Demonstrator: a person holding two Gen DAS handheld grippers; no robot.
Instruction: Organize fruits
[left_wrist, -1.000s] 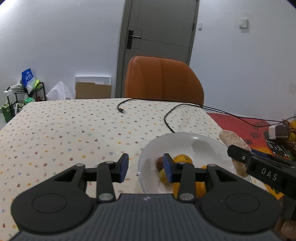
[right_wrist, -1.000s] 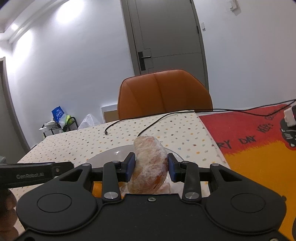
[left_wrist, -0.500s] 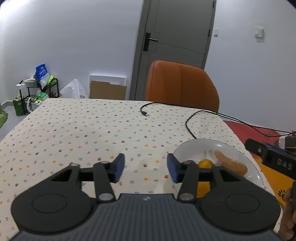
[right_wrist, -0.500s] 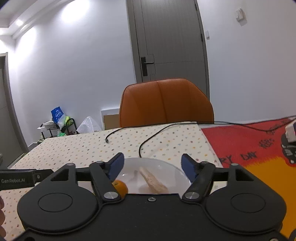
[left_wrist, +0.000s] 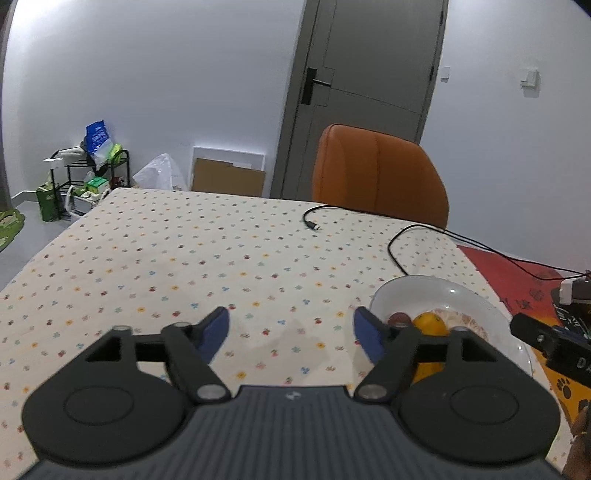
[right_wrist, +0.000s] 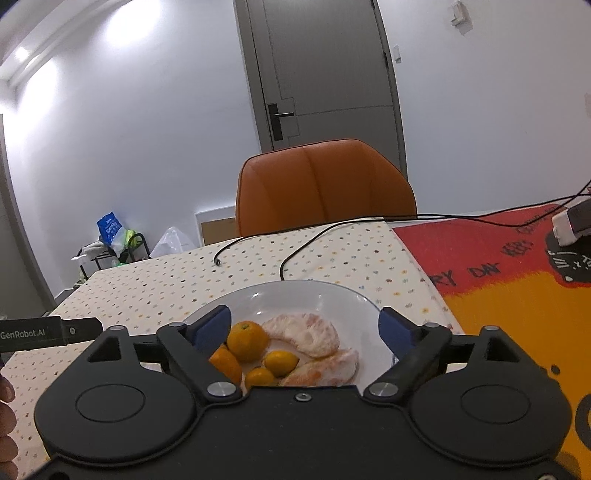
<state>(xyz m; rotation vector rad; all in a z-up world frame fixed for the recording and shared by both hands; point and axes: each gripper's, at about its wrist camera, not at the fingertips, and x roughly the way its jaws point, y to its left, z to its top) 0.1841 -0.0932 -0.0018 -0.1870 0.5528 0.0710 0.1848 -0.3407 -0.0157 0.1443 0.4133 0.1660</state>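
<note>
A white plate (right_wrist: 314, 295) on the dotted tablecloth holds several small oranges (right_wrist: 246, 340) and two peeled pomelo segments (right_wrist: 306, 332). My right gripper (right_wrist: 304, 326) hangs open just above the plate's near side with nothing between its fingers. In the left wrist view the same plate (left_wrist: 424, 288) lies to the right, with an orange (left_wrist: 428, 323) and a dark red fruit (left_wrist: 399, 317) partly hidden behind my right finger. My left gripper (left_wrist: 290, 330) is open and empty over bare tablecloth, left of the plate.
A black cable (right_wrist: 295, 254) loops on the table behind the plate. An orange chair (right_wrist: 325, 188) stands at the far edge. A red and yellow mat (right_wrist: 517, 280) with a white adapter (right_wrist: 569, 221) lies to the right. A person's hand (right_wrist: 5, 421) shows at the left.
My right gripper let go of the wrapped pomelo segment, which now lies in the plate, and opened wide. My left gripper moved left off the plate and opened wider.
</note>
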